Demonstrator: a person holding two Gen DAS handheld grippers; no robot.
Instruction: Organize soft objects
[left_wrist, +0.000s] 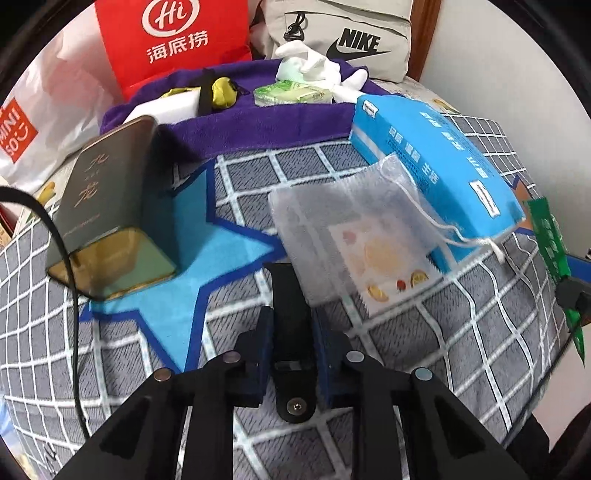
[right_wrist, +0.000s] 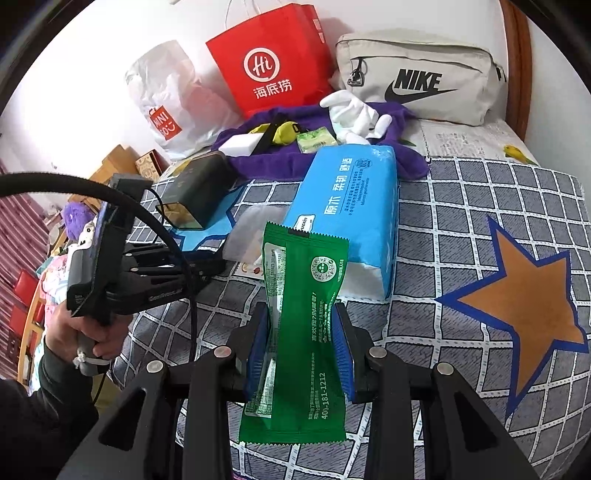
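My right gripper (right_wrist: 301, 325) is shut on a green foil packet (right_wrist: 299, 332) and holds it above the checked bedspread; the packet also shows at the right edge of the left wrist view (left_wrist: 554, 251). My left gripper (left_wrist: 293, 325) is shut on a black strap-like piece (left_wrist: 291, 314), just short of a sheer mesh pouch (left_wrist: 354, 236) with a fruit-print card inside. The pouch leans on a blue tissue pack (left_wrist: 436, 162), which also shows in the right wrist view (right_wrist: 347, 214). A purple towel (left_wrist: 258, 122) behind holds a white sponge, a yellow pouch, a green tissue packet (left_wrist: 291, 92) and white gloves (left_wrist: 321, 70).
A dark tin box (left_wrist: 107, 195) stands left of the pouch. A red paper bag (right_wrist: 273, 59), a white plastic bag (right_wrist: 166, 96) and a grey Nike bag (right_wrist: 421, 77) line the wall. The left gripper and hand (right_wrist: 122, 266) sit left in the right wrist view.
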